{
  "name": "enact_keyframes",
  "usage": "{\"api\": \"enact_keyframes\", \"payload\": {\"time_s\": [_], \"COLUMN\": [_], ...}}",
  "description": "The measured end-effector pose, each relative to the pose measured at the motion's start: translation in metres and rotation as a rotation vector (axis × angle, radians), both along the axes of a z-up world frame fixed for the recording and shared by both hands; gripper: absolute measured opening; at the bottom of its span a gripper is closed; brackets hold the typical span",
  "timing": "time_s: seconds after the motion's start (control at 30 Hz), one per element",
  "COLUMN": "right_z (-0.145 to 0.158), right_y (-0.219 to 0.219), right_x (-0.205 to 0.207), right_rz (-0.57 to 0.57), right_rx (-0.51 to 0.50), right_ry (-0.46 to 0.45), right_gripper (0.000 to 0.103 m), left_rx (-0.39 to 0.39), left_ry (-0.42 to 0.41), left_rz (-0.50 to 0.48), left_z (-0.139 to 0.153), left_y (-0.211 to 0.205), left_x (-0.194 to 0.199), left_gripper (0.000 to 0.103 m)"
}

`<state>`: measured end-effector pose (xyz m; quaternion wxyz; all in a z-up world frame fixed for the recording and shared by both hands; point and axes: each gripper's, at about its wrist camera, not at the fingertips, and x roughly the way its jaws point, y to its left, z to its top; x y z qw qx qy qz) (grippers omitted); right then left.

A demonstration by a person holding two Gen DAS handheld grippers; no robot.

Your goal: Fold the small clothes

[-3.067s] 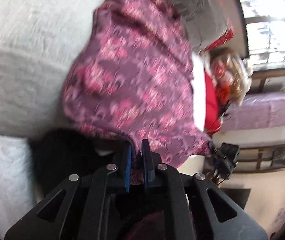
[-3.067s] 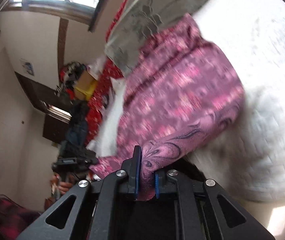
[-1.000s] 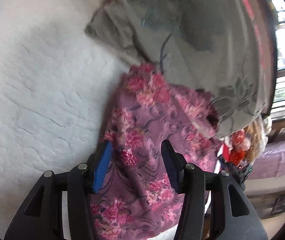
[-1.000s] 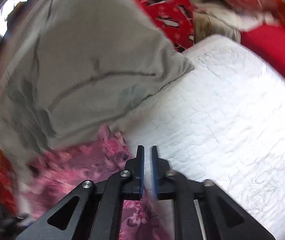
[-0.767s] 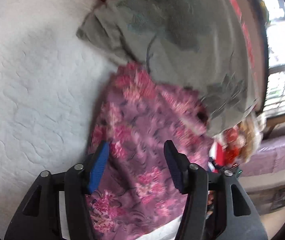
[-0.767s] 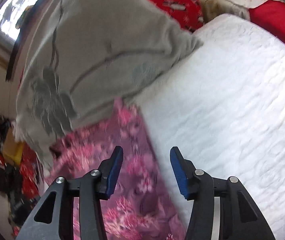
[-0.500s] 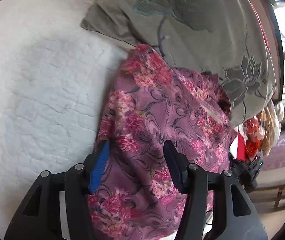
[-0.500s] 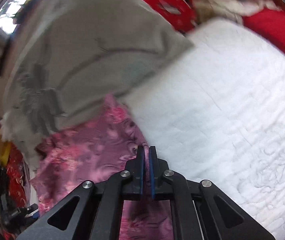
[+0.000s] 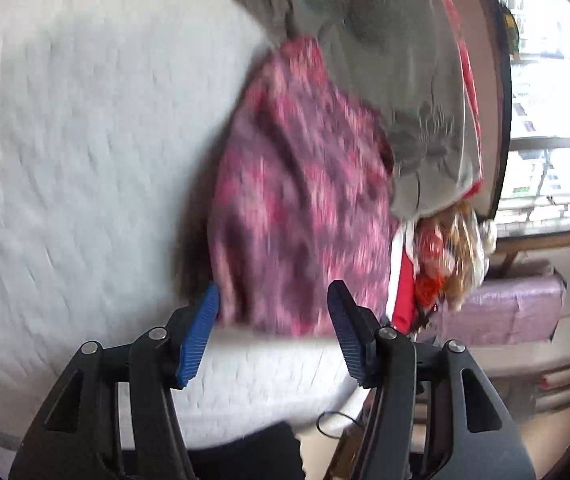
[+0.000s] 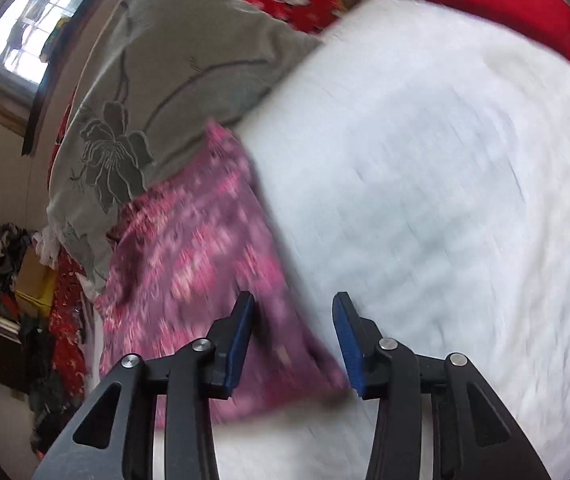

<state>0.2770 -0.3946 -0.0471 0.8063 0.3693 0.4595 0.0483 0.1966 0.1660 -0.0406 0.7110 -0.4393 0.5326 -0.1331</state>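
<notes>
A purple garment with pink flowers (image 9: 297, 200) lies flat on the white quilted bed (image 9: 65, 160), its far end against a grey pillow. My left gripper (image 9: 273, 320) is open just short of the garment's near edge, with nothing pressed between its blue pads. In the right wrist view the same garment (image 10: 205, 260) lies left of centre. My right gripper (image 10: 293, 332) hangs over its near right corner. Its jaws are opening, and the cloth lies under and between them without the pads pressing on it. Both views are blurred by motion.
A grey pillow (image 9: 385, 60) with a flower pattern sits behind the garment, also in the right wrist view (image 10: 165, 80). Red fabric (image 10: 525, 12) borders the bed's far side. Bright clutter (image 9: 445, 260) and a purple covered box (image 9: 517, 308) stand off the bed's edge below a window (image 9: 553, 120).
The right gripper's jaws, shut half a second ago, now stand apart. Both grippers have drawn back to the garment's near edge. Three seconds ago both were shut on the lifted garment.
</notes>
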Motion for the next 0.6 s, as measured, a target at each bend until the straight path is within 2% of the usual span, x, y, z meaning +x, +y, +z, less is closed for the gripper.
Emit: {"api": "enact_keyframes", "payload": {"time_s": [0.1,0.17,0.2,0.23,0.27,0.33,0.4,0.47,0.53,0.6], "right_z": [-0.002,0.001,0.004,0.005,0.008,0.026,0.041,0.045,0.036,0.016], "right_y": [0.003,0.009,0.012,0.014,0.015,0.015,0.010,0.004,-0.002,-0.002], "right_x": [-0.015,-0.017,-0.016,-0.014,-0.013,-0.015,-0.018,-0.019,-0.017,-0.013], "right_rz": [-0.015,-0.008,0.001,0.015,0.020,0.007,-0.018,-0.046,-0.069,-0.070], "right_rx": [0.042,0.027,0.012,0.023,0.030,0.043,0.041,0.035,0.032,-0.001], "right_ry": [-0.023,-0.027,-0.025,-0.028,-0.033,-0.108,-0.165,-0.171,-0.133,-0.042], "right_gripper": [0.045,0.043,0.029,0.008,0.009,0.008,0.008,0.007,0.006,0.006], "left_rx": [0.038,0.016,0.008,0.008,0.014,0.051,0.170,0.239,0.247,0.181], "left_ry": [0.053,0.070,0.070,0.065,0.053,0.042,0.043,0.057,0.077,0.067], "left_rz": [-0.001,0.052,0.084,0.106,0.113,0.112,0.106,0.108,0.114,0.097], "left_z": [-0.012,-0.016,-0.015,-0.013,-0.008,-0.002,0.007,0.008,0.004,0.003], "left_y": [-0.017,-0.012,-0.009,-0.006,-0.003,-0.001,0.000,0.002,0.012,0.015], "left_x": [0.001,0.001,0.001,0.001,0.002,0.003,0.004,0.006,-0.001,-0.009], "left_gripper": [0.058,0.052,0.034,0.022,0.011,0.010,0.009,0.009,0.009,0.009]}}
